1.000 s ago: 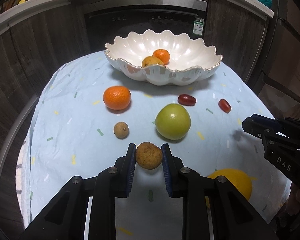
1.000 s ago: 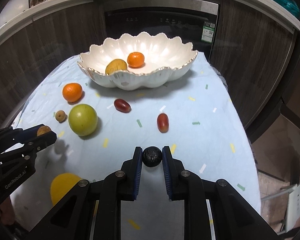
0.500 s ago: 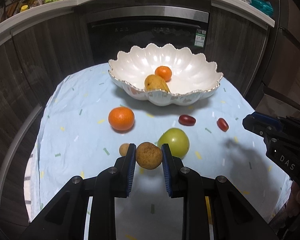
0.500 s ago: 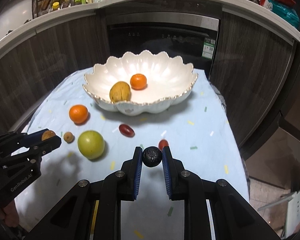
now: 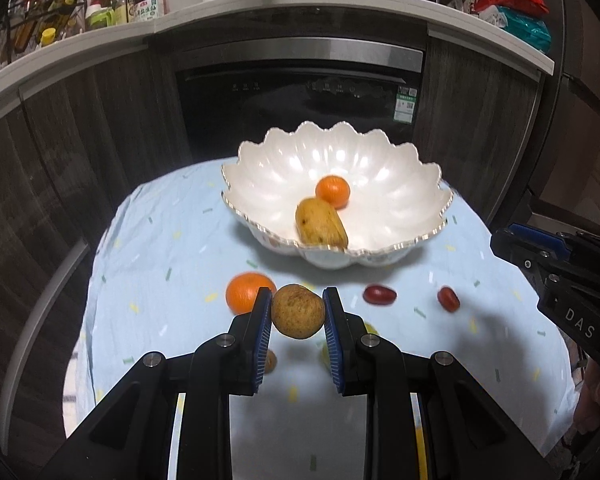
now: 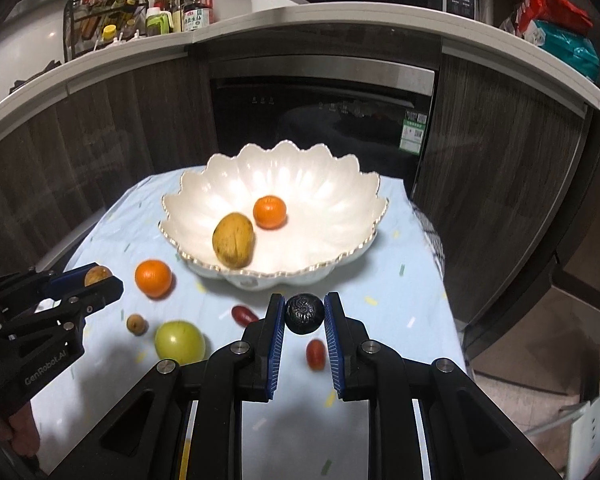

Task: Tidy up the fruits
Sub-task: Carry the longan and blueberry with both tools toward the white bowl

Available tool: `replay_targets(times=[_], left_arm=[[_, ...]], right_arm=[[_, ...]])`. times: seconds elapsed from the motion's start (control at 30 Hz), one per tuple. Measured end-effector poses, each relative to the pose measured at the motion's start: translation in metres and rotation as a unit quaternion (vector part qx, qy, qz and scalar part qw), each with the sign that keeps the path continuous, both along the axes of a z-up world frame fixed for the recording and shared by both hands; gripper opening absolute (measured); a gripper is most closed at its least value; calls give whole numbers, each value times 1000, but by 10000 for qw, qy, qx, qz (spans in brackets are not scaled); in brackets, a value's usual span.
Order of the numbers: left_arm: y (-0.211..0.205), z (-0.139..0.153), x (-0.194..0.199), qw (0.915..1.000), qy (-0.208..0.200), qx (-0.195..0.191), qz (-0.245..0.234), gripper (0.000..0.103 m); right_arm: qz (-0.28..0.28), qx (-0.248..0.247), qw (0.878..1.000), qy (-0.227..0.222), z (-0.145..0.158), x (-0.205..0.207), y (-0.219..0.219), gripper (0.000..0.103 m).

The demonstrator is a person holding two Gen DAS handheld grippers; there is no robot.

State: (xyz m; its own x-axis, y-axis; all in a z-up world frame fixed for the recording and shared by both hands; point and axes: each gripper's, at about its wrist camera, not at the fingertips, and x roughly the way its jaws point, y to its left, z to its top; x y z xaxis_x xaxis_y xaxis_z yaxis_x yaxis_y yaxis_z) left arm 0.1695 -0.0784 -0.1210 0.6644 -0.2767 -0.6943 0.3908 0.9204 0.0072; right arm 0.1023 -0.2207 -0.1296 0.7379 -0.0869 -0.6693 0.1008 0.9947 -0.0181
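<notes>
My left gripper [image 5: 297, 312] is shut on a small round brown fruit [image 5: 298, 311], held above the blue cloth. My right gripper [image 6: 304, 314] is shut on a small black round fruit [image 6: 305, 314], also lifted. Beyond both stands a white scalloped bowl [image 5: 400, 184] [image 6: 332, 196] holding a tangerine [image 5: 332, 191] [image 6: 269, 211] and a brown oblong fruit [image 5: 320, 224] [image 6: 233, 239]. On the cloth lie an orange [image 5: 244, 292] [image 6: 153, 278], a green apple [image 6: 179, 342], a small brown longan [image 6: 137, 324] and two red oblong fruits [image 5: 379, 294] [image 5: 448, 299]. The left gripper [image 6: 100, 276] also shows at the right wrist view's left edge.
The table wears a pale blue cloth [image 5: 160, 248] with confetti marks. Dark cabinets and a built-in dishwasher [image 5: 300, 92] stand right behind it. A counter above carries bottles [image 6: 192, 8] and snack bags [image 5: 512, 4]. A yellow fruit [image 5: 420, 440] is mostly hidden under my left gripper.
Both grippers have risen with their fruits and tilted up, so the bowl's inside and the counter above show more. The fruits on the cloth sit lower in both views.
</notes>
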Motion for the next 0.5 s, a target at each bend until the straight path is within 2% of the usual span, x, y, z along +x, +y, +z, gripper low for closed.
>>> replay_targets(times=[0.5], left_arm=[[-12,16,40,9999,-141,-41,-42,26]], right_arm=[[-16,-103,9998,-192,16,33,-9,21]])
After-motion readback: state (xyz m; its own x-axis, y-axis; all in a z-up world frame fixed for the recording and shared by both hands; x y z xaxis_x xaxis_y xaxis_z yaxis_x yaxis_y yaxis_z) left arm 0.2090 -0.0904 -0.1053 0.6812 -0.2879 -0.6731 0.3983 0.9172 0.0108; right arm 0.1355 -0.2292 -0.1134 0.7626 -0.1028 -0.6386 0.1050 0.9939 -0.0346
